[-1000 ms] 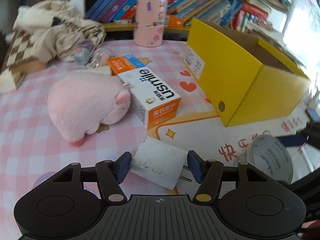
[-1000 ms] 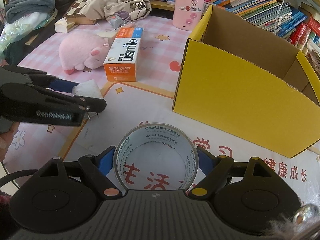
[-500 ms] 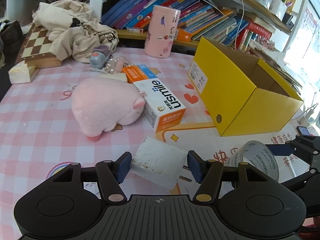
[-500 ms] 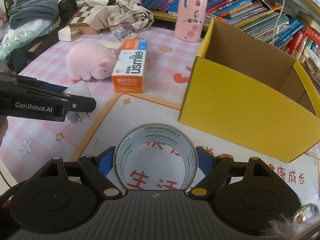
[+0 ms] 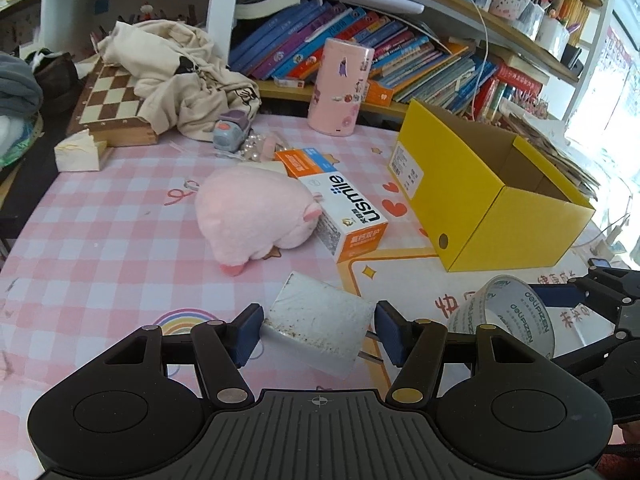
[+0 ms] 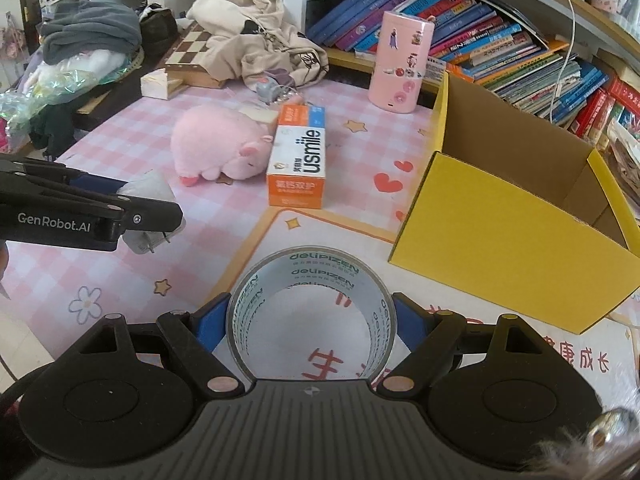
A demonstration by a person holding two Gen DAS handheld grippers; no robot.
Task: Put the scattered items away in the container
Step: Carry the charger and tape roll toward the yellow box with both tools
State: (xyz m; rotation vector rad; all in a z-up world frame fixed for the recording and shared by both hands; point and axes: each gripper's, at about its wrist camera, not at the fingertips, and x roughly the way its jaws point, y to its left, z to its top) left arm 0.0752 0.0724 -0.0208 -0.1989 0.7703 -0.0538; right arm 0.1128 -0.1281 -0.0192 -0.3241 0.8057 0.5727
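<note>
In the left wrist view, the left gripper [image 5: 319,330] sat at the bottom centre, its blue pads pressed against both sides of a white charger [image 5: 318,320] whose metal prongs pointed toward the right pad. At the lower right of that frame the right gripper [image 5: 576,308] carried a tape roll [image 5: 506,314].

In the right wrist view, the right gripper [image 6: 310,320] clamped the tape roll [image 6: 310,312] between its pads at lower centre, the open ring facing the camera. The yellow box [image 6: 516,236] stood open at the right of the frame, apart from both held things. A pink plush toy [image 6: 216,152] and a toothpaste box [image 6: 298,166] lay touching on the checked table [image 6: 120,152], upper centre.
</note>
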